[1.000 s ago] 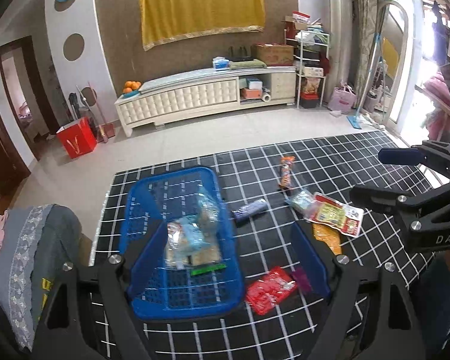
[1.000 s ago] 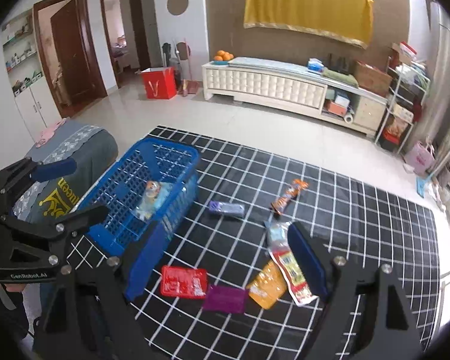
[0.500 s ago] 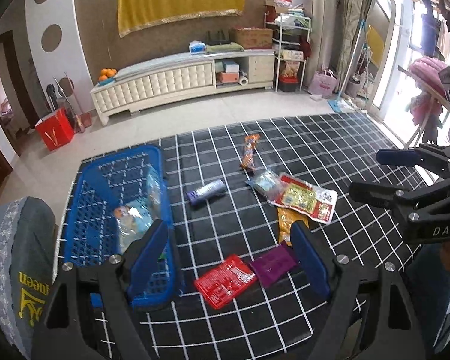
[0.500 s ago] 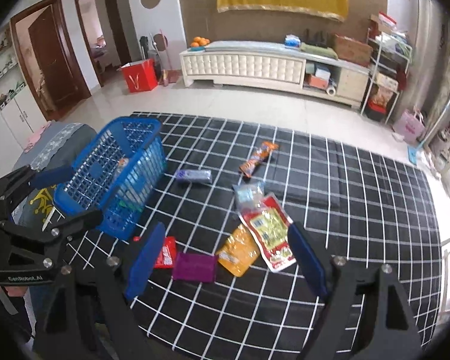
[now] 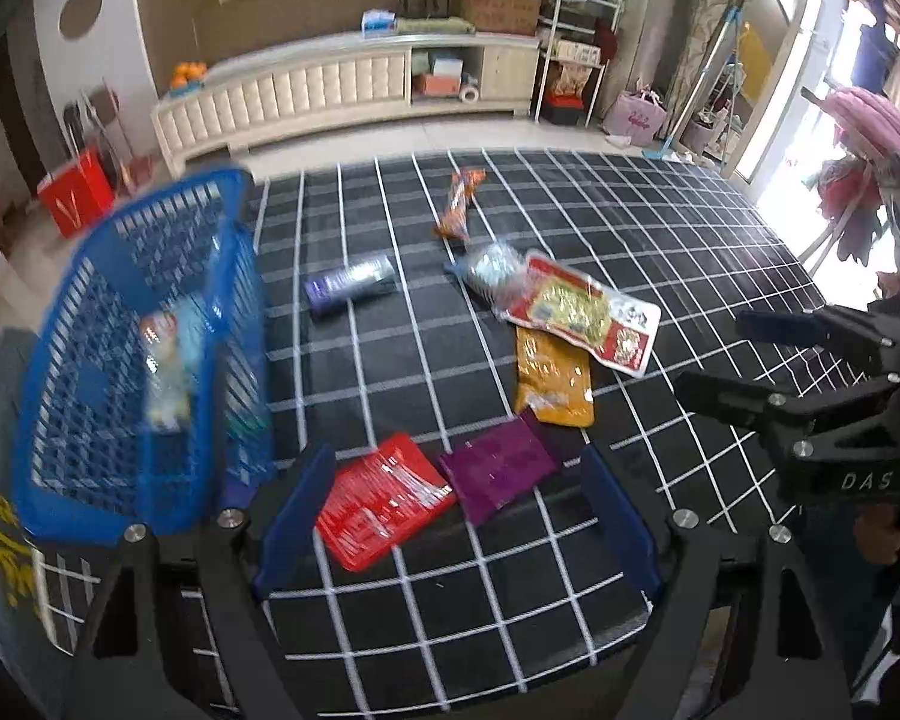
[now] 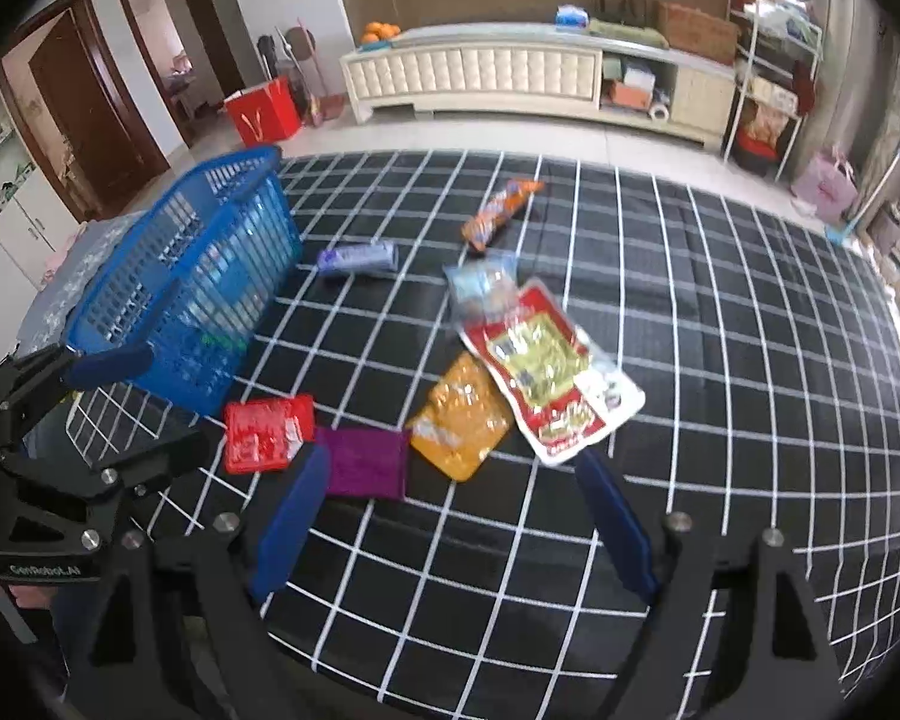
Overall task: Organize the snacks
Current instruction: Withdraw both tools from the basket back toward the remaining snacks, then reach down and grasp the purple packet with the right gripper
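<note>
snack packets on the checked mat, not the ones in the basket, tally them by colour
Red flat packet: 1
Purple flat packet: 1
Yellow-orange pouch: 1
Large red and white pouch with a yellow picture: 1
Clear silvery bag: 1
Blue-purple wrapped bar: 1
Orange wrapped stick: 1
Total: 7 on the black checked mat

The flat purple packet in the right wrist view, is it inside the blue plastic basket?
No, the flat purple packet lies on the black grid-patterned mat, outside the blue plastic basket, beside the red packet.
</note>
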